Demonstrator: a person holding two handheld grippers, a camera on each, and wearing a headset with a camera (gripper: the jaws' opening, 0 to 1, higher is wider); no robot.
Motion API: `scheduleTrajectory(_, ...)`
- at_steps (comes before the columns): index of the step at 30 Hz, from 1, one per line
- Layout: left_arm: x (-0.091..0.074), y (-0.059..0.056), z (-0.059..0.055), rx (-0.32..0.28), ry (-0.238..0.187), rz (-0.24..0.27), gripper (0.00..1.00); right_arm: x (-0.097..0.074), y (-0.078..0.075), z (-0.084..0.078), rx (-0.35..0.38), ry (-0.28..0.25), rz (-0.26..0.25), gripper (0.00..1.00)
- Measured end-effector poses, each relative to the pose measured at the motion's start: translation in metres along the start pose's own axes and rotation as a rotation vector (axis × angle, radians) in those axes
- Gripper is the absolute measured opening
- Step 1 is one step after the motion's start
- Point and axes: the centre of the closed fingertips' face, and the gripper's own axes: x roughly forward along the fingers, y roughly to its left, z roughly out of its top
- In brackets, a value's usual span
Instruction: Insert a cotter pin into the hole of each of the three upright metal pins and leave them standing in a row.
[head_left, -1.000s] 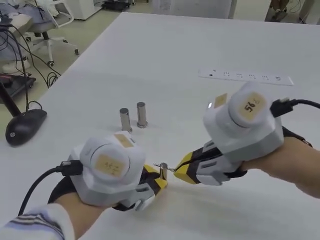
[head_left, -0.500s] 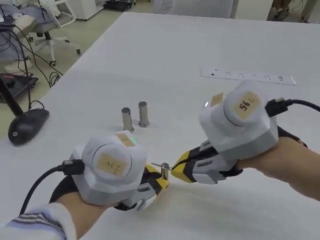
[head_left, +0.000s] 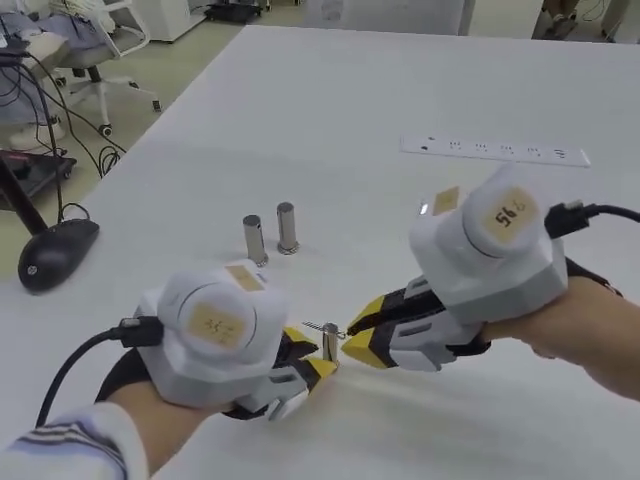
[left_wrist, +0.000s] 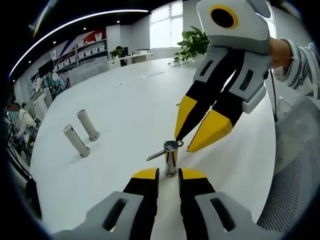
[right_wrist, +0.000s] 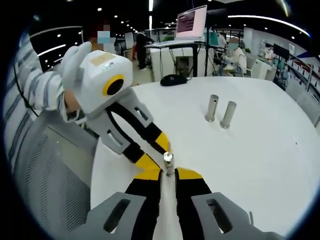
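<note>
A black mouse (head_left: 55, 253) is lying on the white table (head_left: 400, 90), far to the left of the left gripper (left_wrist: 169, 175). Ahead of this gripper and to its left, well apart from it, the nearer spare pin (left_wrist: 76, 141) and the farther spare pin (left_wrist: 88, 125) are standing upright, side by side. The left gripper's jaws are clamping the base of the third metal pin (left_wrist: 171, 157), one jaw on each side, and are holding it upright. A cotter pin (left_wrist: 159, 154) is passing through the hole near the top of this pin, and its straight end is sticking out on the side away from the right gripper (left_wrist: 183, 144). The right gripper is pointing down at the pin from the right. Its yellow tips are almost together and are pinching the looped end of the cotter pin. A white power strip (head_left: 495, 152) is lying far beyond the right gripper.
</note>
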Motion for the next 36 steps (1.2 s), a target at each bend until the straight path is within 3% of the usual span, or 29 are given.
scheduleTrajectory(4,-0.004,0.001,-0.001,0.024,0.005,0.002,0.22,0.003,0.004,0.001,0.042,-0.024,0.031,0.13)
scheduleTrajectory(8,-0.008,0.001,-0.004,0.037,0.011,-0.010,0.33,0.007,0.002,-0.001,0.030,-0.023,0.015,0.15)
scheduleTrajectory(11,-0.013,-0.001,-0.004,0.006,0.003,-0.021,0.48,0.010,0.002,-0.002,0.030,-0.032,0.014,0.17)
scheduleTrajectory(15,-0.019,-0.004,-0.005,-0.002,0.003,-0.027,0.52,0.016,0.001,-0.003,0.034,-0.042,0.013,0.17)
scheduleTrajectory(17,-0.023,-0.001,-0.015,-0.006,0.050,-0.010,0.59,0.019,0.001,-0.003,0.021,-0.060,0.009,0.18)
scheduleTrajectory(22,-0.035,0.000,-0.020,-0.058,0.027,-0.005,0.72,0.025,0.002,-0.005,0.033,-0.097,0.014,0.18)
scheduleTrajectory(26,-0.042,0.002,-0.024,-0.070,0.030,0.003,0.77,0.030,0.004,-0.010,0.026,-0.094,0.014,0.18)
scheduleTrajectory(29,-0.048,0.003,-0.022,-0.082,0.018,0.008,0.81,0.032,0.003,-0.012,0.021,-0.102,0.006,0.18)
scheduleTrajectory(32,-0.053,0.004,-0.016,-0.028,0.006,0.020,0.83,0.034,0.002,-0.014,0.022,-0.105,-0.001,0.17)
scheduleTrajectory(36,-0.057,0.002,-0.009,-0.029,-0.009,0.009,0.93,0.037,0.001,-0.016,0.029,-0.118,-0.010,0.17)
